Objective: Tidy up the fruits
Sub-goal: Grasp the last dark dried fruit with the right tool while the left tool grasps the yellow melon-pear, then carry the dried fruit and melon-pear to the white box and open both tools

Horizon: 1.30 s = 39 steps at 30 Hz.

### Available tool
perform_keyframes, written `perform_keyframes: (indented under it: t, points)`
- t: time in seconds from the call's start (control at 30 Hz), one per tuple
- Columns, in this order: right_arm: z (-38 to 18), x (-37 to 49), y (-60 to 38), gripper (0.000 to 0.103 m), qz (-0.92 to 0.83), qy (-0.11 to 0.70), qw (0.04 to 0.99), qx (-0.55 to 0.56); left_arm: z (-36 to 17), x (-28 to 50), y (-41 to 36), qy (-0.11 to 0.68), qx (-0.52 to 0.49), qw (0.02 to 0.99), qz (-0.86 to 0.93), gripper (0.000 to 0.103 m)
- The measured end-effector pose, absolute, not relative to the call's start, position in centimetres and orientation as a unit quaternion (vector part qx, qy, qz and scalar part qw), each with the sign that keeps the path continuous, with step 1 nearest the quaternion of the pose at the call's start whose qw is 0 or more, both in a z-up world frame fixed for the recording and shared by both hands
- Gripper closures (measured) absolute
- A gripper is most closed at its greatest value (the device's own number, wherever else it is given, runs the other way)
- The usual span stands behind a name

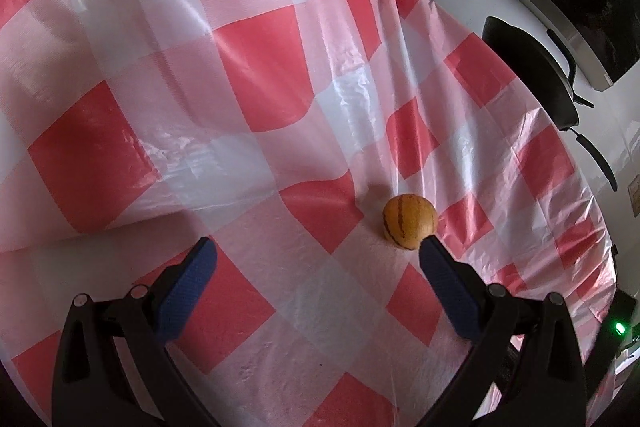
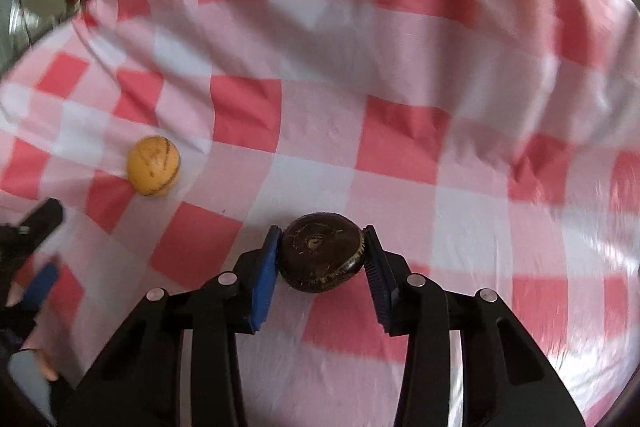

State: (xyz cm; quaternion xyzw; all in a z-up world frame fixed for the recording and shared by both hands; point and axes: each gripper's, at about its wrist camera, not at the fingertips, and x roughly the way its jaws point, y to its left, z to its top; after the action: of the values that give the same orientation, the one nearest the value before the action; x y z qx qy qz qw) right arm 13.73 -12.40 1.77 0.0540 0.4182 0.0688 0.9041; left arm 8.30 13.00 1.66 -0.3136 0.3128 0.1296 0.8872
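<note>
Fruit (image 2: 321,258) lies flat, stem end camera-facing.

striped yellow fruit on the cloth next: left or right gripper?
Left, probably. The left gripper is open and empty, with the striped yellow fruit just off its right fingertip. The right gripper is shut on a dark brown fruit, so it's occupied.

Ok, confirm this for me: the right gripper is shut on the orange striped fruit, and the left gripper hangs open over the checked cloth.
Wrong fruit. The right gripper is shut on the dark brown fruit, as the right wrist view shows. The orange striped fruit lies free on the checked cloth. The left gripper does hang open over it.
</note>
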Motion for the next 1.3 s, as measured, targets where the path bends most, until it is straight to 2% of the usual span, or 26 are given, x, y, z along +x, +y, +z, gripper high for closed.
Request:
perform_keyframes:
  t: [0.13, 0.3, 0.6, 0.83, 0.9, 1.0, 1.03, 1.07, 1.17, 1.3]
  points:
    - [1.9, 11.6, -15.4, 0.062, 0.063, 0.373, 0.914, 0.148, 1.9, 8.4, 12.4, 0.315, -0.299, 0.893, 0.121, 0.002]
    - [1.7, 10.9, -18.3, 0.062, 0.055, 0.351, 0.912, 0.204, 2.3, 8.6, 11.0, 0.315, -0.267, 0.905, 0.103, 0.002]
    - [2.5, 12.3, -19.8, 0.062, 0.07, 0.333, 0.902, 0.267, 2.9, 11.0, 7.7, 0.313, -0.199, 0.926, 0.07, 0.002]
    - [2.3, 12.9, -19.6, 0.062, 0.075, 0.335, 0.894, 0.288, 3.2, 17.2, 5.3, 0.349, -0.124, 0.926, 0.074, 0.006]
    - [2.2, 13.0, -19.5, 0.062, 0.076, 0.335, 0.894, 0.287, 3.1, 18.8, 4.8, 0.369, -0.1, 0.92, 0.09, 0.01]
    - [2.3, 13.2, -19.1, 0.062, 0.077, 0.335, 0.895, 0.283, 2.2, 20.8, 4.5, 0.408, -0.068, 0.905, 0.099, 0.03]
    - [2.3, 13.1, -19.1, 0.062, 0.078, 0.335, 0.895, 0.282, 1.7, 21.2, 4.4, 0.421, -0.062, 0.9, 0.098, 0.042]
    - [2.4, 13.1, -19.1, 0.062, 0.078, 0.336, 0.895, 0.282, 1.4, 21.5, 4.4, 0.432, -0.058, 0.895, 0.097, 0.049]
    - [2.4, 13.0, -18.9, 0.062, 0.079, 0.335, 0.896, 0.279, 1.1, 21.6, 3.9, 0.433, -0.038, 0.896, 0.089, 0.056]
    - [2.5, 12.8, -18.7, 0.062, 0.081, 0.333, 0.899, 0.274, 1.7, 20.2, 4.1, 0.403, -0.053, 0.91, 0.078, 0.056]
